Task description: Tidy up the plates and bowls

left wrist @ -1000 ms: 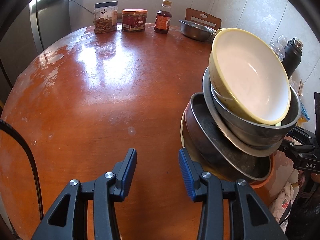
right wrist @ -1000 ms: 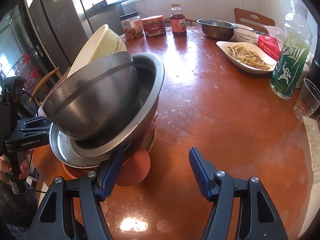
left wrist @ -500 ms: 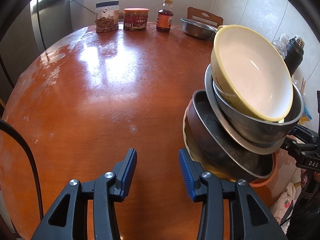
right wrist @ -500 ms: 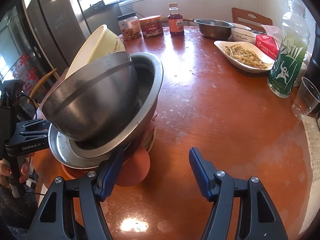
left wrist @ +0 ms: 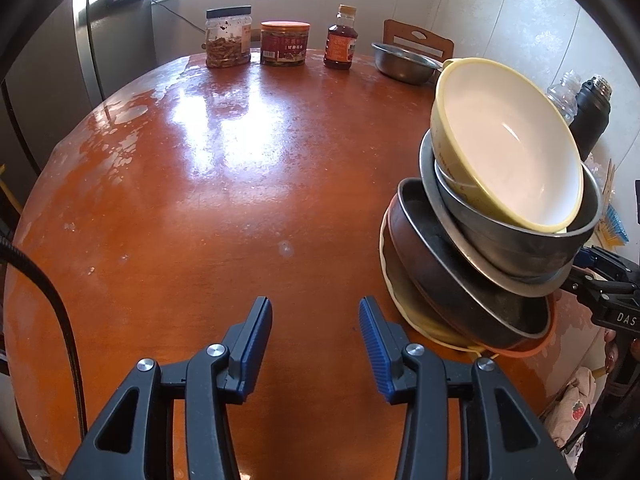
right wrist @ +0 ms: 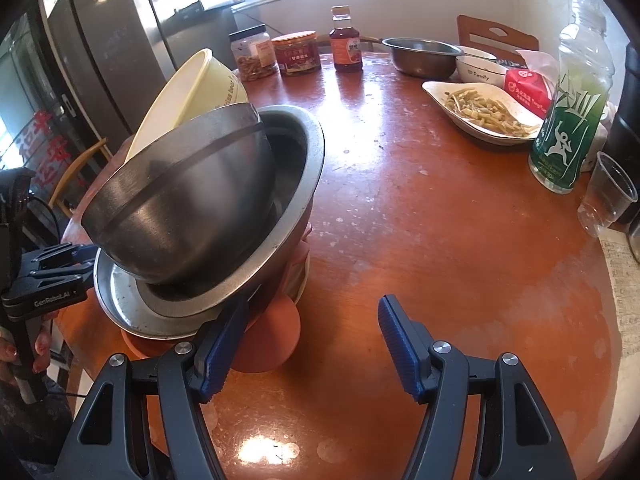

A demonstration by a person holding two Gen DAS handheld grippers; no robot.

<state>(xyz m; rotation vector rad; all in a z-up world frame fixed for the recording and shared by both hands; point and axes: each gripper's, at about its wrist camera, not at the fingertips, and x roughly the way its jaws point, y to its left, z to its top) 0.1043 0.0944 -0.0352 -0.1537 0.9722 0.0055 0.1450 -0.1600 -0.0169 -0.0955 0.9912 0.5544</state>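
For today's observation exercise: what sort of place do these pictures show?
Most likely a home kitchen or dining corner: a round wooden table, a steel fridge, and a dish of food.

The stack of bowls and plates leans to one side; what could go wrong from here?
1. The yellow bowl sits tilted in the steel bowl on top of the stack; a nudge could make both slide off.
2. The stack stands near the table edge, so a fall may reach the floor.
3. Both claws are open and hold nothing, so nothing steadies the pile.
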